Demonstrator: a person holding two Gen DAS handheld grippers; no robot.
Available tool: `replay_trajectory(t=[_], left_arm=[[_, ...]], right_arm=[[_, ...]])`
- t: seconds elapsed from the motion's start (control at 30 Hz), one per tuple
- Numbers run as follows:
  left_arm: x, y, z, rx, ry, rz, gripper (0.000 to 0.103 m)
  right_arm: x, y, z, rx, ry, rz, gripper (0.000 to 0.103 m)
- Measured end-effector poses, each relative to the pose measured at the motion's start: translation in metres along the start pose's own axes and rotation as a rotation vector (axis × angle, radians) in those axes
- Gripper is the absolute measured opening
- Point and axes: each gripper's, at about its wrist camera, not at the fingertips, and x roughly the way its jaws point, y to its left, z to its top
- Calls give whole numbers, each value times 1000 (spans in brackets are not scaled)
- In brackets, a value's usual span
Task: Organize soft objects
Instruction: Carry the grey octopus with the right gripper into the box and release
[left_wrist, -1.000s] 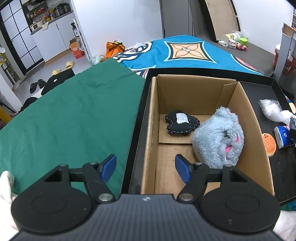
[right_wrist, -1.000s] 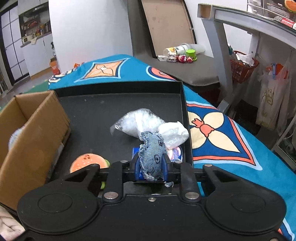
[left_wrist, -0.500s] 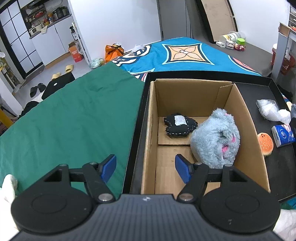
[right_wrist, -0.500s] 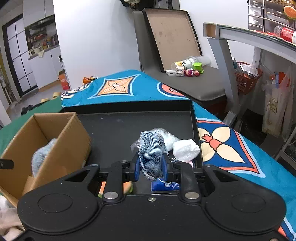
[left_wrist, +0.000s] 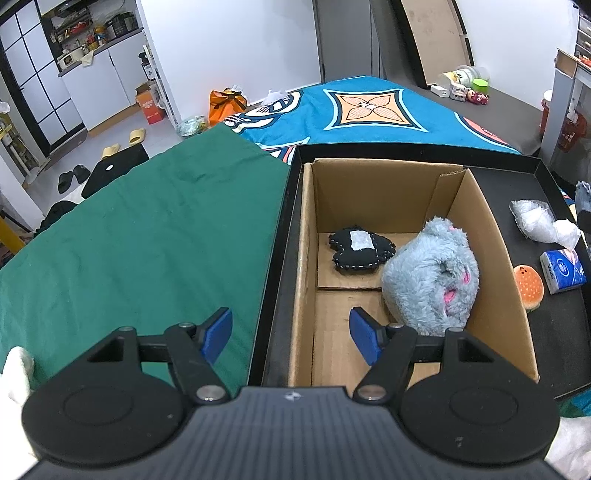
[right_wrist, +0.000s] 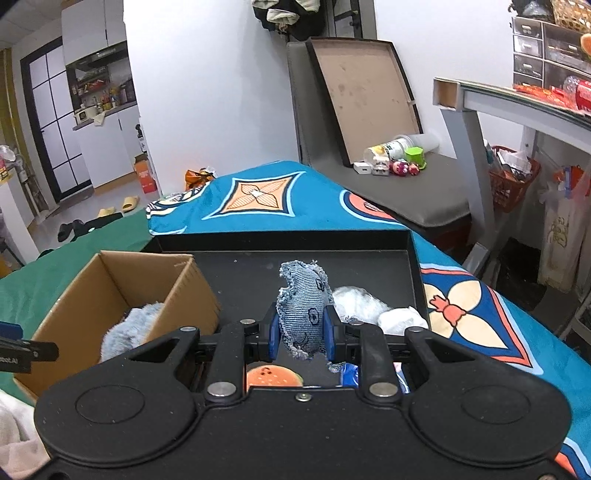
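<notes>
Right claw (right_wrist: 302, 334) squeezes small blue denim stuffed toy (right_wrist: 303, 308), above black tray (right_wrist: 414, 266). Left claw (left_wrist: 290, 336) wide, empty, over left wall of brown cardboard box (left_wrist: 303, 258); fluffy grey plush toy (left_wrist: 430, 280) just right.

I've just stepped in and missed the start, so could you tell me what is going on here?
A person is sorting soft things into a cardboard box with two handheld grippers. The right gripper is shut on a small denim toy, held above the black tray. The left gripper is open and empty by the box's near end. A fluffy blue plush and a black stitched cushion are already inside.
</notes>
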Motion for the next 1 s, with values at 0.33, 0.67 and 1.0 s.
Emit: replay_trajectory(t=[0.33,0.67,1.0], left_arm=[[4,7,-1,-18,-1,-21,69],[7,10,2,-29,-24,-42,69],[12,12,-2,-43,-36,-78,64]], right_arm=[[-2,25,11,-41,-44,56,23],[1,50,16,-83,-52,118,23],[3,79,18,-156,-52,202,23]])
